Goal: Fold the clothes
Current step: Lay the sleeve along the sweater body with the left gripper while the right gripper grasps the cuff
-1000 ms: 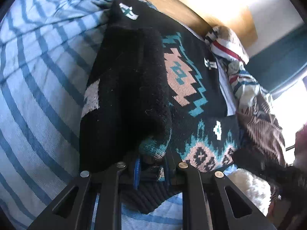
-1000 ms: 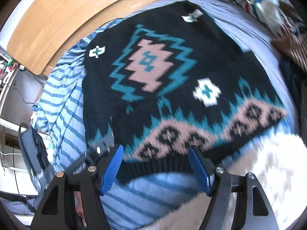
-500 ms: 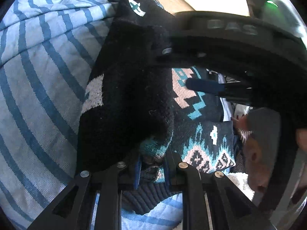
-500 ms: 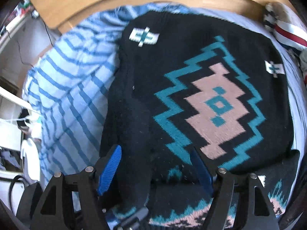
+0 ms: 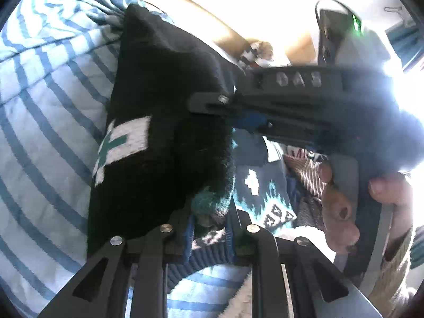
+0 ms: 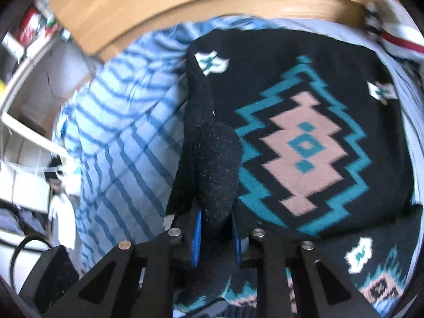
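In the left wrist view the striped bedcover [image 5: 45,122] fills the left of the frame, and the black patterned sweater [image 5: 164,122] lies on it, from upper centre down to lower centre. A folded-over flap of the sweater rises toward the camera. The left claw [image 5: 209,228], at bottom centre, is narrow and clamped on the teal-and-black hem edge. At right, the right claw [image 5: 249,119] reaches in level across the frame, gripped by a person's hand [image 5: 344,204] at lower right.

In the right wrist view the bedcover again sits at left, a wooden bed frame [image 6: 185,8] curves along the top, and the sweater's diamond pattern spreads flat across centre and right. At bottom centre the right claw is closing on a thick black roll of knit, probably the sleeve; the blue pads [image 6: 197,235] already flank and seem to press it.

To do this step well, I would judge that both pinches should hold all the gathered layers before anything is lifted. Raise the two ends together and level, carry the flap toward the patterned centre, keep the fold line straight along the body, then lay it down without dragging the bedcover. Thick knit can slip from a shallow bite.
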{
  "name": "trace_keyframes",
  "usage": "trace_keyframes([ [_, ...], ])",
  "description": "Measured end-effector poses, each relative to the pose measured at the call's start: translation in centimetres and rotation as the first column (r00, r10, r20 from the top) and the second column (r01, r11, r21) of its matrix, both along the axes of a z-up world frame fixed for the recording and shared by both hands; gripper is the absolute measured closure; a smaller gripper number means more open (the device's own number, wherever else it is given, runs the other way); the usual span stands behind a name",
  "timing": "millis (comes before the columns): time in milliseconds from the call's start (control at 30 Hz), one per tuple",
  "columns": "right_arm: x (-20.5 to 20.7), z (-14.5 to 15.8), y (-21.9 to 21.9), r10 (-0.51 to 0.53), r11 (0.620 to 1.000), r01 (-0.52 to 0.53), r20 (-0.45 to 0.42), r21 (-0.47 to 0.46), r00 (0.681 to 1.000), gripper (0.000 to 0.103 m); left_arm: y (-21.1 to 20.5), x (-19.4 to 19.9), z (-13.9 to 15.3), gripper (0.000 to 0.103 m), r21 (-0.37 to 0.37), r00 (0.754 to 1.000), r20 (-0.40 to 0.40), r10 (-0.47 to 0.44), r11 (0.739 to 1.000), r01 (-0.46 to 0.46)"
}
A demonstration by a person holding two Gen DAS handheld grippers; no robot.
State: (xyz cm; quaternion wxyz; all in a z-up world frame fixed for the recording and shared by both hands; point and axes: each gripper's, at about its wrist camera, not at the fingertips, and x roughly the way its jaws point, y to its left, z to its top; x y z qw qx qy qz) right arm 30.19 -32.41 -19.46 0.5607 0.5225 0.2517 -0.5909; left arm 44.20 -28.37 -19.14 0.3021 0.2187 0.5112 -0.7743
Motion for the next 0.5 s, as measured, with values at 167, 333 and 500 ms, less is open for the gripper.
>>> trace_keyframes([
  [167, -2.2, -4.5, 0.6, -0.072, 0.991, 0.067, 0.037, 0.119, 0.997, 0.082, 0.2, -0.8, -0.8, 0.066, 0.058, 0.998, 0.058, -0.021, 0.998, 0.018],
  [333, -1.7, -5.6, 0.2, -0.066, 0.988, 0.067, -0.012, 0.139, 0.998, 0.08, 1.4, 1.5, 1.2, 0.04, -0.006, 0.999, -0.007, 0.053, 0.999, -0.053],
  [500, -1.2, -5.6, -0.2, -0.043, 0.988, 0.052, -0.061, 0.144, 0.997, 0.076, 2.4, 4.5, 1.9, 0.04, -0.063, 0.976, -0.08, 0.203, 0.976, -0.208],
])
